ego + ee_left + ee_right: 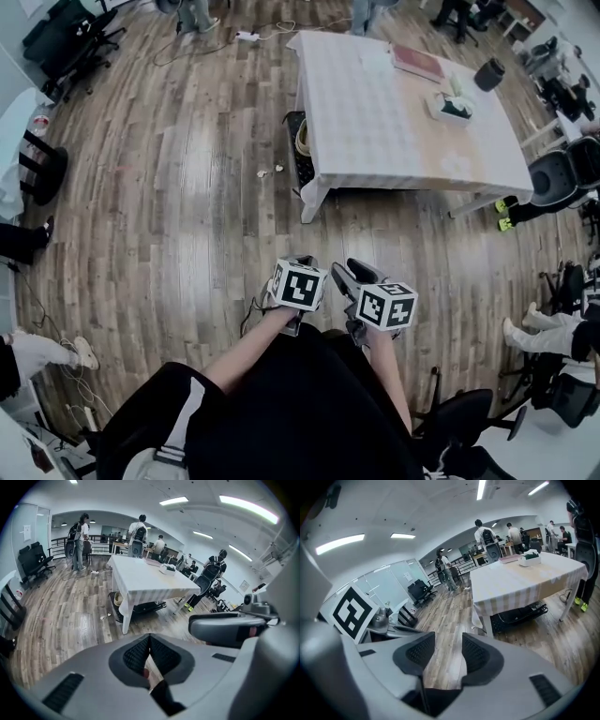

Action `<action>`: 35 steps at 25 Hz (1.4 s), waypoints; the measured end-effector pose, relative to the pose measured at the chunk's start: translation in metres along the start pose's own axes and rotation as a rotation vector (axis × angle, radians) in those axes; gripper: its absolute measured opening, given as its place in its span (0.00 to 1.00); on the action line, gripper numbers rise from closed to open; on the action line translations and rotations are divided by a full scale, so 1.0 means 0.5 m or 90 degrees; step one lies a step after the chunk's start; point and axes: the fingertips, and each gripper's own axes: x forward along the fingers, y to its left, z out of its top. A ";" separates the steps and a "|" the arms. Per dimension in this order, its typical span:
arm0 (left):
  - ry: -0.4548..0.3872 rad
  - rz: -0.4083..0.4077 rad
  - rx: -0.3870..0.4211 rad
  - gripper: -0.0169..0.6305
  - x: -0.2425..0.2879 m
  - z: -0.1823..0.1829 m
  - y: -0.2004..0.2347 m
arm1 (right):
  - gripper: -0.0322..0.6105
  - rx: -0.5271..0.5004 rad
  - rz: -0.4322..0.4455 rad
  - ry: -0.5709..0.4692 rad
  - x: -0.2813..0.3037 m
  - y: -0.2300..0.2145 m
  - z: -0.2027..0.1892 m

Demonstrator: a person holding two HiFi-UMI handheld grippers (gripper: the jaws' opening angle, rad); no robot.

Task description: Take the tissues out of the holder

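We stand on the wood floor (187, 187), well short of the table (375, 131), with a gripper held out in each hand. The left gripper (150, 635) has its jaws clenched: the ribbed pads meet at their tips with nothing between them. The right gripper (448, 641) has its jaws released, so a strip of floor shows in the gap and the pads grasp nothing.

The tissue holder (529, 558) sits well beyond both pairs of jaws, toward the far end of the tabletop. It lies up and to the right of the right jaws in that gripper's view and almost straight above the left jaws in the other. A pale tissue (456, 86) pokes from its top.

Farther from the jaws than the holder lie a red book (417, 62) and a dark cylinder (488, 73). A black crate (298, 155) sits under the table's near end, between the jaws and the holder. A person with a backpack (138, 536) stands beyond the table.
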 end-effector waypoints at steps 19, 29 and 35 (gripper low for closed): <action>0.038 -0.029 0.044 0.04 0.142 0.148 -0.032 | 0.08 0.070 -0.007 0.043 0.060 -0.179 0.062; 0.031 0.018 0.030 0.04 0.220 0.234 -0.048 | 0.07 0.088 0.000 -0.048 0.082 -0.279 0.194; 0.040 0.022 0.029 0.04 0.266 0.268 -0.083 | 0.07 0.082 0.038 -0.102 0.066 -0.328 0.233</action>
